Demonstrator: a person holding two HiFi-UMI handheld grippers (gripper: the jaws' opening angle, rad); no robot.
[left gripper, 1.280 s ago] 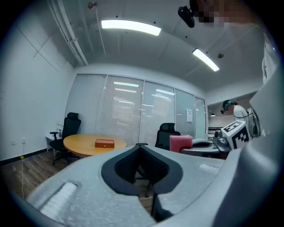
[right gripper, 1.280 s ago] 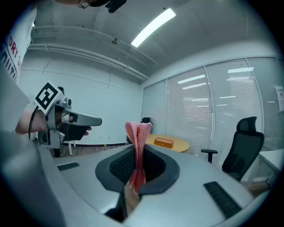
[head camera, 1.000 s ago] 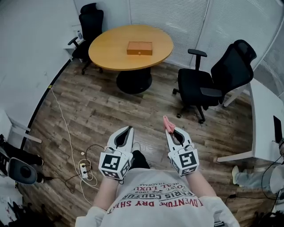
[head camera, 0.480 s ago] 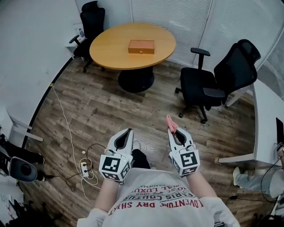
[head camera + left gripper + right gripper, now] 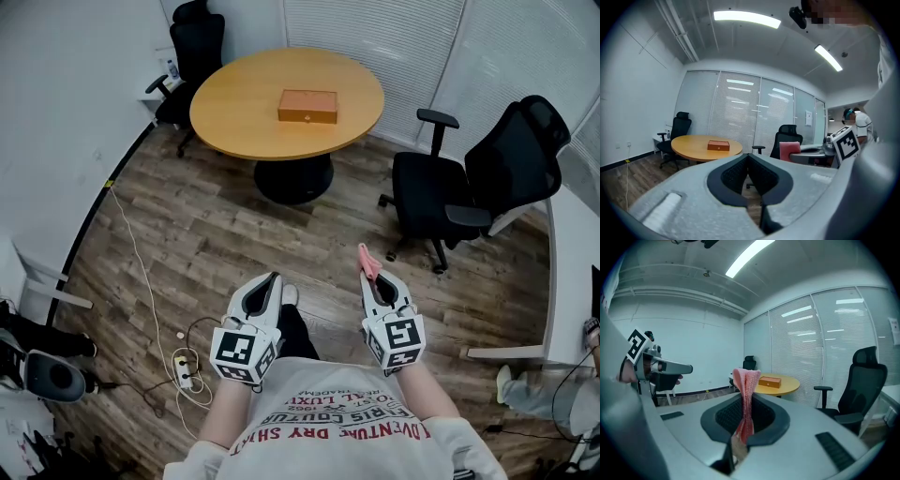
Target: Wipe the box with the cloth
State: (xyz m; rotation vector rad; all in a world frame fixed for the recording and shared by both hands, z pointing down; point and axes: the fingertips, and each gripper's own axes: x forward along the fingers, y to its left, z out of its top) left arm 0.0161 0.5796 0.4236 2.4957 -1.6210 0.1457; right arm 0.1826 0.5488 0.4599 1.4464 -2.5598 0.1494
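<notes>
Right gripper [image 5: 371, 277] clamped on pink cloth [image 5: 367, 260], lower centre of frame | left gripper [image 5: 272, 279] closed, empty | box [image 5: 307, 106] on round table [image 5: 234, 112], upper centre, well apart | step: approach, wiping not yet begun | next: carry cloth to box top

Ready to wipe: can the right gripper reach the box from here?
Probably not: the right gripper, shut on the cloth, is well short of the box on the table, with floor between.
</notes>
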